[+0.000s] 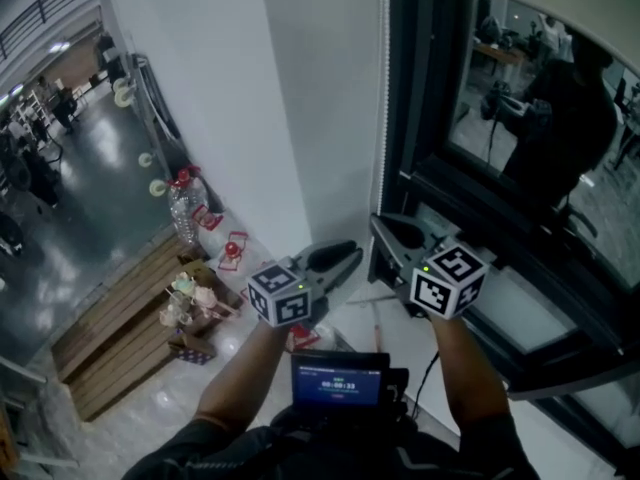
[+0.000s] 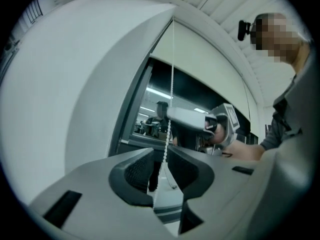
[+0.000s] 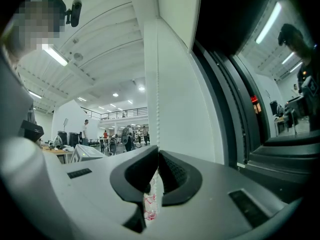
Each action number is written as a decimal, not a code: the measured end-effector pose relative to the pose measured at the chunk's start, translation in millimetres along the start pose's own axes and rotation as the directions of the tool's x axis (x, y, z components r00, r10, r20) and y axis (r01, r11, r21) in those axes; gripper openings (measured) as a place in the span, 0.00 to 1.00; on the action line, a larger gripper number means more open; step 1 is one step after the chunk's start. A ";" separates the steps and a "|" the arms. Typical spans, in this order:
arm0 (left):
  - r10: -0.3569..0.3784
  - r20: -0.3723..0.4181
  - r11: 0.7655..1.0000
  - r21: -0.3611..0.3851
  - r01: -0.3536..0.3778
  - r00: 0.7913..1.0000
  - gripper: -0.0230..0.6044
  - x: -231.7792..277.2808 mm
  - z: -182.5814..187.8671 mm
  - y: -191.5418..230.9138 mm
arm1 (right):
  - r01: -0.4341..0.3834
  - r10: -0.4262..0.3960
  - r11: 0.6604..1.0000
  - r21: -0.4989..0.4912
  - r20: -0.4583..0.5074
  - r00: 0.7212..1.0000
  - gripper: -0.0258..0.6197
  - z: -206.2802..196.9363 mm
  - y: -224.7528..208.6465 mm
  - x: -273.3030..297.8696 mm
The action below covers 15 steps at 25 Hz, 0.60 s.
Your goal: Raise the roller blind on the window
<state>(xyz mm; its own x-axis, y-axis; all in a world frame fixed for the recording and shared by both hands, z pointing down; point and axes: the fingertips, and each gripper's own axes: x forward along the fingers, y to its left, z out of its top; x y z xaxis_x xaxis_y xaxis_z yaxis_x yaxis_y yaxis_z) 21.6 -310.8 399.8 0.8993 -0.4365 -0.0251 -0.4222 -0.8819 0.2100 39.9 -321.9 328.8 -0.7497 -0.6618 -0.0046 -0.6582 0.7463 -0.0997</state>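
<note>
A white bead chain [image 1: 384, 88] hangs down the window frame's left edge. In the right gripper view my right gripper [image 3: 156, 156] is shut on this chain [image 3: 157, 84], which runs straight up from its jaws. The head view shows the right gripper [image 1: 380, 225] at the chain's lower end. My left gripper [image 2: 161, 156] sits just below it, jaws apart, with the chain [image 2: 168, 129] passing loosely between them without the pads touching it. Seen from the head, the left gripper [image 1: 348, 258] lies to the left of the right one. The cream roller blind [image 2: 210, 64] covers the upper window.
The dark window glass [image 1: 520, 118] and its sill [image 1: 540, 318] are at the right. A white wall [image 1: 230, 118] stands at the left. On the floor below are water bottles [image 1: 186, 208], a wooden pallet [image 1: 120, 338] and small items. A lit screen [image 1: 340, 380] sits at my chest.
</note>
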 end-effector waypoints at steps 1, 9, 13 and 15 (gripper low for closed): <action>0.002 0.024 1.000 0.012 -0.002 1.000 0.15 -5.0 12.8 -0.1 | -0.002 0.002 1.000 0.000 0.001 1.000 0.05 0.1 1.1 -0.3; -0.089 0.197 0.978 0.202 0.049 0.976 0.15 -3.9 141.5 -33.8 | -0.034 0.034 0.999 -0.019 0.033 0.999 0.05 -1.2 12.8 2.2; -0.076 0.158 0.969 0.243 0.036 0.984 0.15 17.7 163.5 -36.9 | -0.030 0.031 0.999 -0.012 0.033 0.999 0.05 -0.1 15.1 -1.3; -0.058 0.142 0.972 0.235 0.023 0.988 0.14 25.4 166.9 -34.6 | -0.030 0.030 0.999 -0.015 0.030 0.999 0.05 1.8 17.5 -1.6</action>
<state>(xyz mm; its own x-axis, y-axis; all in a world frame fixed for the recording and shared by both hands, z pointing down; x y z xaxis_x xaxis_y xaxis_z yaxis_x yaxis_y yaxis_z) 40.0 -321.1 228.8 0.8971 -0.4055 -0.1753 -0.4160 -0.9090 -0.0262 29.7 -307.9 325.3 -0.7670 -0.6406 -0.0377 -0.6363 0.7668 -0.0841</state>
